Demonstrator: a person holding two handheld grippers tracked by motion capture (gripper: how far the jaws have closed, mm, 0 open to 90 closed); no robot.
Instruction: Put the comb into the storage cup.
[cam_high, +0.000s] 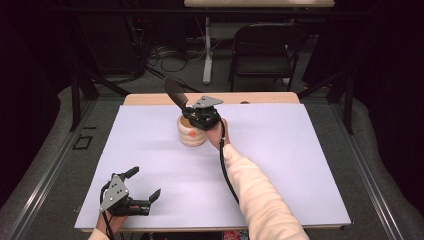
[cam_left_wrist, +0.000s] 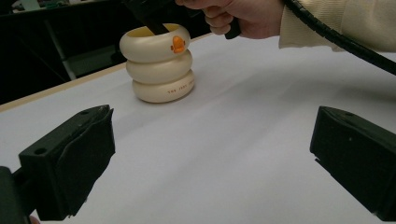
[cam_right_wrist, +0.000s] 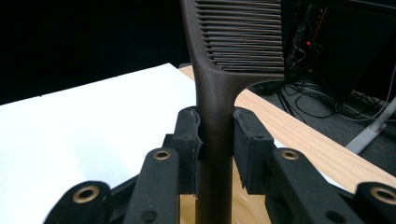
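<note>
- Black and grey, the left gripper (cam_high: 142, 186) lies at the near left corner of the white table sheet (cam_high: 300, 165), held by a hand at the table's near edge; its jaws stand spread wide with nothing between them, well apart from the holder.
- Cream-coloured and shaped like three stacked rings, the holder (cam_high: 192, 131) stands upright near the far middle of the sheet, with a small orange mark (cam_left_wrist: 177, 44) on its top ring.
- A dark brown comb (cam_right_wrist: 219, 93) rises from the holder's mouth, its toothed head tilting to the far left above the rim.
- The right gripper (cam_right_wrist: 215, 140) hovers over the holder, just right of it, its jaws pinching the comb's handle on both sides; a cream sleeve (cam_high: 255, 195) leads back from it to the near edge.
</note>
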